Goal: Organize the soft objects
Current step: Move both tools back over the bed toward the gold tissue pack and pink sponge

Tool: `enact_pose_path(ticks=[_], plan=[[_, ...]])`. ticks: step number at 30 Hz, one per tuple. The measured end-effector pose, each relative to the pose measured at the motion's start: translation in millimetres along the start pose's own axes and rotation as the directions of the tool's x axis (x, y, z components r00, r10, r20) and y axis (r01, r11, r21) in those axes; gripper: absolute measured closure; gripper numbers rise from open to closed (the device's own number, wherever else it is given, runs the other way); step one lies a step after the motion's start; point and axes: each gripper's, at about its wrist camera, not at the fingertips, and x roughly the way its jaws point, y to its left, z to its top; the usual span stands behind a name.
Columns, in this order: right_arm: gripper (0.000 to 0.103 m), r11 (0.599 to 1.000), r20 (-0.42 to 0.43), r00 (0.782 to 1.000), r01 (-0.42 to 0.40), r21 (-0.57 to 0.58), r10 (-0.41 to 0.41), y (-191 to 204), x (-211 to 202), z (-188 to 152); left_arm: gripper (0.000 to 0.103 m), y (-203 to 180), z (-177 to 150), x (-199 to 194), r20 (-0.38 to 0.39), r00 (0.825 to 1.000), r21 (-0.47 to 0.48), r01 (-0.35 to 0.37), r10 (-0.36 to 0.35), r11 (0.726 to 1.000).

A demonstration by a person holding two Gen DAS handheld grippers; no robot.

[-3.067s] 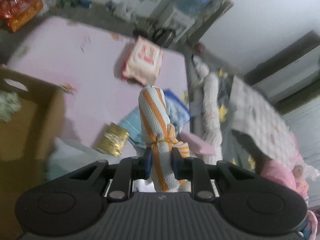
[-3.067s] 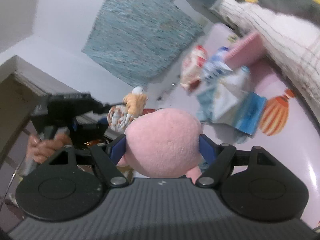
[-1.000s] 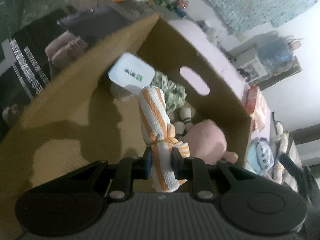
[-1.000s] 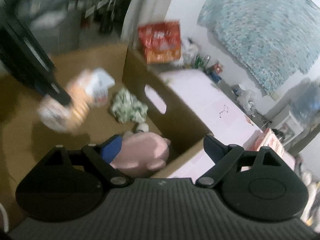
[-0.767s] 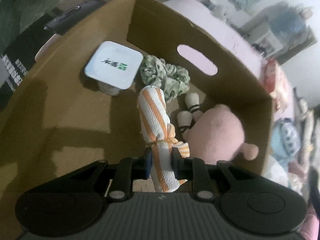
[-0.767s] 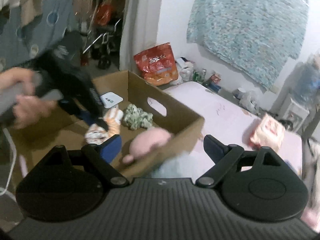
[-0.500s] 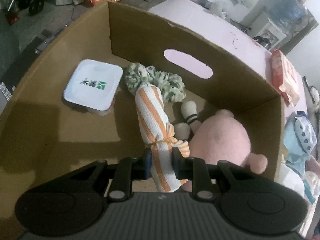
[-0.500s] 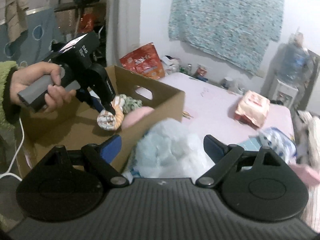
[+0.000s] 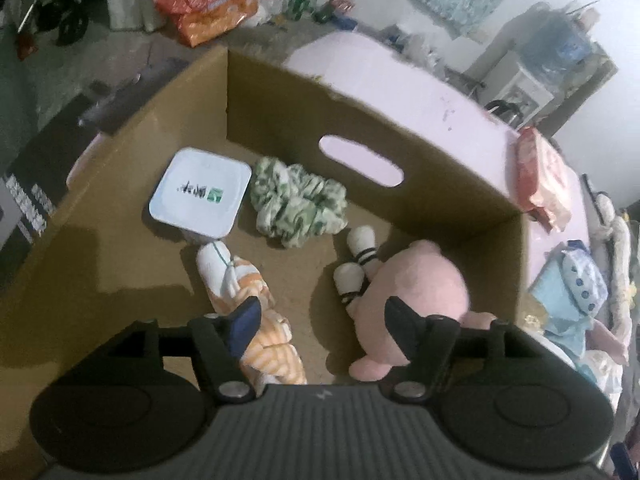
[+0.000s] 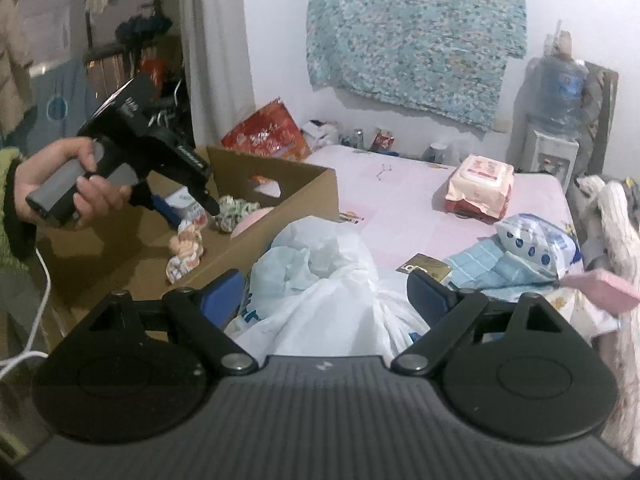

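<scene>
A cardboard box [image 9: 436,168] sits at the edge of a bed [image 10: 404,204] with a pink sheet, its top open. The left tongs [image 9: 320,320] hang above the box, pointing steeply down into it; the jaws are opening, with nothing between them. The orange-striped towel roll [image 9: 240,284] lies on the box floor just under the left jaw, free of the pads. Also in the box: a white square tub [image 9: 200,192] toward the far left corner, a green patterned cloth [image 9: 298,204] beside the tub near the wall with the handle slot, a pair of white socks [image 9: 354,264] in front of the cloth, and a pink plush [image 9: 420,284] against the right wall, touching the socks.

From the right wrist view, a hand [image 10: 80,184] in a green sleeve holds the left tongs over the box. The right tongs [image 10: 324,290] stand wide apart and empty, outside the box, above a white plastic bag [image 10: 328,292] that rests against the box's near corner. Farther along the bed from the box lie a pack of wipes [image 10: 480,188], a blue-and-white packet [image 10: 532,244] and a pink sponge [image 10: 604,286].
</scene>
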Motion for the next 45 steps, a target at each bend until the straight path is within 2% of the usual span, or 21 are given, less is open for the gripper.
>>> enact_pose_path(ticks=[5,7,10,13,18,26,29,31,36,39,42,45], plan=[[0.014,0.994,0.008,1.0,-0.009,0.109,0.009,-20,-14,-11,0.033,1,-4,1,-0.016,0.999,0.003,-0.03,0.03,1.0],[0.014,0.991,0.01,1.0,-0.01,0.136,0.009,-24,-19,-14,0.035,5,-5,16,-0.062,0.997,-0.017,-0.054,0.053,0.998],[0.014,0.985,0.008,1.0,-0.002,0.17,0.001,-30,-22,-20,0.043,14,-5,43,-0.145,0.989,-0.079,-0.051,0.039,0.996],[0.014,0.982,0.005,1.0,0.014,0.189,-0.015,-33,-24,-26,0.045,19,-3,63,-0.183,0.982,-0.116,-0.063,0.041,0.991],[0.014,0.978,-0.003,1.0,0.029,0.207,-0.029,-37,-26,-32,0.058,21,5,69,-0.162,0.987,-0.134,-0.039,0.016,0.99],[0.014,0.972,-0.019,0.999,0.032,0.234,-0.028,-37,-16,-40,0.058,27,13,72,-0.112,0.992,-0.2,0.033,-0.056,0.979],[0.014,0.975,-0.018,0.999,0.041,0.219,-0.038,-35,-16,-41,0.05,27,11,68,-0.098,0.993,-0.213,0.045,-0.067,0.976],[0.014,0.976,-0.011,0.999,0.047,0.213,-0.046,-35,-18,-41,0.035,25,7,58,-0.076,0.995,-0.2,0.044,-0.06,0.979],[0.014,0.966,0.008,0.999,0.045,0.253,-0.049,-45,-22,-46,0.029,17,0,17,0.005,0.999,-0.135,0.049,-0.049,0.99],[0.014,0.955,0.027,0.998,0.044,0.292,-0.055,-53,-25,-53,0.028,7,-6,-17,0.092,0.995,-0.089,0.051,-0.043,0.995],[0.014,0.939,0.045,0.997,0.045,0.342,-0.064,-65,-26,-61,0.024,-16,-10,-49,0.166,0.984,-0.012,0.06,-0.057,0.998],[0.014,0.912,0.053,0.996,0.049,0.407,-0.077,-79,-26,-72,0.017,-51,-13,-72,0.194,0.976,0.112,0.077,-0.098,0.991]])
